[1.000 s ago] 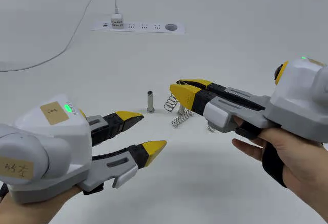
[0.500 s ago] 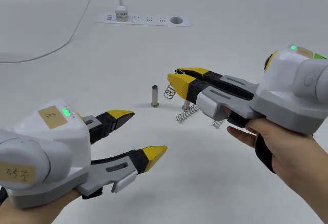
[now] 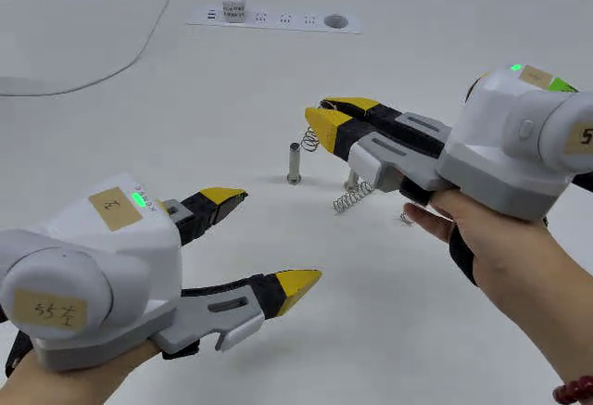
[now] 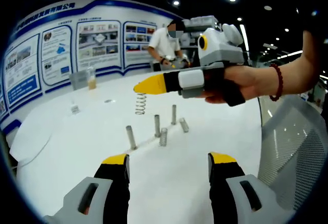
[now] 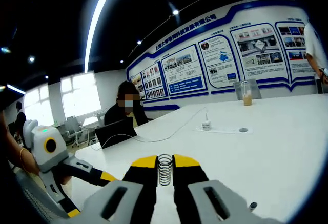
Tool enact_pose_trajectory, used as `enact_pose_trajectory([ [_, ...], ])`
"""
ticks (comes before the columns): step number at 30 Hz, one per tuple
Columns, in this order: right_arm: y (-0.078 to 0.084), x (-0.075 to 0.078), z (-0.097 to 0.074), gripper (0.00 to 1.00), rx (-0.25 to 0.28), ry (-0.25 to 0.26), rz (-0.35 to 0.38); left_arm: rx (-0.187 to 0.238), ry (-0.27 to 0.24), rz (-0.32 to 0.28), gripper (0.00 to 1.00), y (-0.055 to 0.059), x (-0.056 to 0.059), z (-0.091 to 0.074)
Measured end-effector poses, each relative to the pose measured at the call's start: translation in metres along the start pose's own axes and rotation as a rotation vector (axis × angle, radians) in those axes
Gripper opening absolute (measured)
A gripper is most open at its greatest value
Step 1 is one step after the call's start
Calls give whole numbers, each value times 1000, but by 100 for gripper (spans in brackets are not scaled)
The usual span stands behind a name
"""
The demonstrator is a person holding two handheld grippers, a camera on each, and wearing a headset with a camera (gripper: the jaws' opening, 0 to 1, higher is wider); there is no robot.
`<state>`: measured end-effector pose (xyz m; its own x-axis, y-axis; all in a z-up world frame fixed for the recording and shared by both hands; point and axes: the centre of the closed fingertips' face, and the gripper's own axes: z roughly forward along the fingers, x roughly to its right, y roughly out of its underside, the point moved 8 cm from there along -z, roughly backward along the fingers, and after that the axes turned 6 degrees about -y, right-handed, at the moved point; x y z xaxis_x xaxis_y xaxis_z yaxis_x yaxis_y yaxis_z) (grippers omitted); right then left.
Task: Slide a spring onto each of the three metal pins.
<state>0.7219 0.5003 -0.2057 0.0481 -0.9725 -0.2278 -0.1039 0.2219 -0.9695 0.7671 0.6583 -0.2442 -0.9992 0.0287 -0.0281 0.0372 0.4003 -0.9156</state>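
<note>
White counter [image 3: 185, 108] below: my right gripper [image 3: 321, 114] pinches a spring [image 5: 164, 169] in nearly closed jaws above the pins [image 4: 157, 125], while my left gripper [image 3: 280, 235] hangs wide open and empty. I judge no pin dressed yet, all three to do; a loose spring [image 3: 352, 197] lies beside them.

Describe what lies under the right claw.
Beneath the right claw, which grips a spring, a loose spring lies beside a pin partly hidden by the claw's body. Something small near the hand is mostly covered.
</note>
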Motion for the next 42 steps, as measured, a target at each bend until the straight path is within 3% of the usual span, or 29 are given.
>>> enact_pose_trajectory([
  [16, 13, 11, 22, 12, -52, 11, -44, -6, -6, -13, 74, 6, 1, 5],
  [30, 22, 18, 34, 12, -93, 28, -55, -17, -8, -12, 74, 7, 0, 5],
  [37, 25, 16, 35, 12, -120, 28, -82, -20, -17, -14, 75, 8, -1, 5],
  [42, 29, 13, 37, 12, -164, 25, -146, -19, -24, -15, 75, 7, -3, 5],
])
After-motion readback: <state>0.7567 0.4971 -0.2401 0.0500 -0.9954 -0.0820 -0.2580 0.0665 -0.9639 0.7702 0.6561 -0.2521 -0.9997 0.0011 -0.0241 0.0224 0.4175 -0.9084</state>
